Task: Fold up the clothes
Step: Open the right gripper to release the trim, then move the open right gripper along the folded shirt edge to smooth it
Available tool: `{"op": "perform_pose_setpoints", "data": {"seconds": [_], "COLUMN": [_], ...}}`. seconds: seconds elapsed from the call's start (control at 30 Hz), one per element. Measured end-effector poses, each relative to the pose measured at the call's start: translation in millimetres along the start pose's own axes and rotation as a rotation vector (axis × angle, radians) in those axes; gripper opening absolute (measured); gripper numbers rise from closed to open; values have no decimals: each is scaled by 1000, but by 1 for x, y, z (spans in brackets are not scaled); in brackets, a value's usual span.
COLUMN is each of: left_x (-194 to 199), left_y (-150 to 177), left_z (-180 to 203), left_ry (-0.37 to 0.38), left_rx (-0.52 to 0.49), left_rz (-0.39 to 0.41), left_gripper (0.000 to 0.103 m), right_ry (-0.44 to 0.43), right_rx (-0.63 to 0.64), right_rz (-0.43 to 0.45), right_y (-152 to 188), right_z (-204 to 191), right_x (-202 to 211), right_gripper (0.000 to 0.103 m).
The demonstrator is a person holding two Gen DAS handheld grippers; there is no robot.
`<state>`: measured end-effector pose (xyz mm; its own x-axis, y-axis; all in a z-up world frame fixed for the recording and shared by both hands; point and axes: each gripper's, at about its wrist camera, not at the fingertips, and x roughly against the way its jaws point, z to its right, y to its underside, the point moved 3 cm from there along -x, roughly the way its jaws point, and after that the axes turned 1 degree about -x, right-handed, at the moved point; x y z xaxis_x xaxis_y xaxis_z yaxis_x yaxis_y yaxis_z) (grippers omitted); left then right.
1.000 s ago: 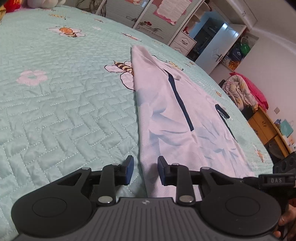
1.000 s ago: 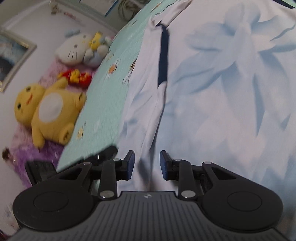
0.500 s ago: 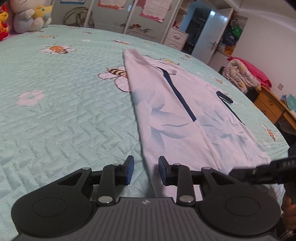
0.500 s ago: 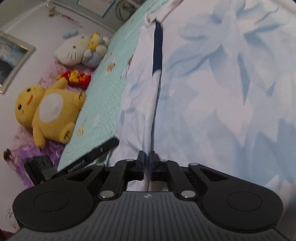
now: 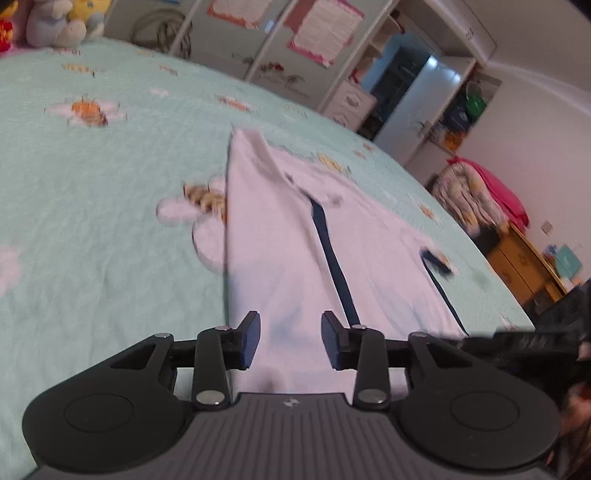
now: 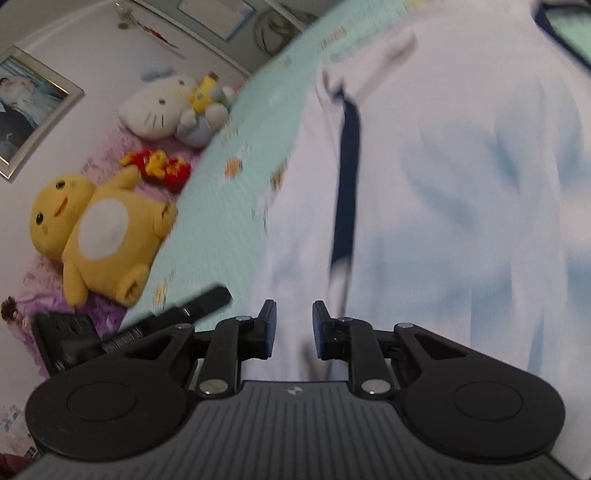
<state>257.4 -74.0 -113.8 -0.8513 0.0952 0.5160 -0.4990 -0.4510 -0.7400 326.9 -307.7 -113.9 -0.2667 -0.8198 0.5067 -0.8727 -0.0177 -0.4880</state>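
- Left gripper (image 5: 290, 334) at the near edge of the bed, angled downward, jaws apart and opening, nothing pinched; only the white garment's near hem lying below the gap between the blue pads (image 5: 252, 338).
- Right gripper (image 6: 293, 330) tipped downward over the same cloth, jaws parted by a narrow gap and opening, no fabric pressed between the pads (image 6: 269, 328).
- Just to the right in the left wrist view, blurred, the other black tool with part of a hand (image 5: 576, 406) at the frame's edge; in the right wrist view, the other tool's dark finger at lower left.
- White garment (image 5: 295, 236) with pale blue floral print and navy stripe (image 5: 332, 254), spread flat on the mint quilted bedspread (image 5: 92, 221), running from the near edge toward the middle of the bed, left side folded to a straight line, far end narrowing to a point.
- Bee and flower patterns on the bedspread beside the garment's left fold.
- Beyond, at the bed's far left side, yellow plush toy (image 6: 96, 236), small red toy (image 6: 159, 166) and white cat plush (image 6: 162, 107) on a purple cover.
- Farthest back, wardrobe doors with pink posters (image 5: 325, 29), open doorway, heap of bedding (image 5: 472, 195) and a wooden cabinet (image 5: 524, 254) along the wall.
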Motion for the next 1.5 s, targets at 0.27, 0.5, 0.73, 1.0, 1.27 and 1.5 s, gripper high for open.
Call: {"op": "perform_pose_setpoints", "data": {"seconds": [0.27,0.5,0.73,1.0,1.27,1.5], "left_x": [-47,-40,-43,-43,-43,-43], "left_y": [-1,9,8,6,9,10], "left_z": [-33,-44,-48,-44,-37,-36], "left_ry": [-125,-64,-28,-35,-41,-85], "left_rx": [60,87,127,85,15,-16], "left_rz": [98,141,140,123,94,93], "left_gripper": [56,61,61,61,58,56], "right_ry": [140,255,401,741,882,773], "right_rx": [265,366,397,548,601,453], "right_rz": [104,109,19,-48,-58,45], "right_y": [-156,-246,-280,-279,-279,-291], "right_z": [-30,-50,-59,-59,-56,-52], "right_x": [-91,-202,-299,-365,-375,-360], "right_gripper": [23,24,28,29,21,1]}}
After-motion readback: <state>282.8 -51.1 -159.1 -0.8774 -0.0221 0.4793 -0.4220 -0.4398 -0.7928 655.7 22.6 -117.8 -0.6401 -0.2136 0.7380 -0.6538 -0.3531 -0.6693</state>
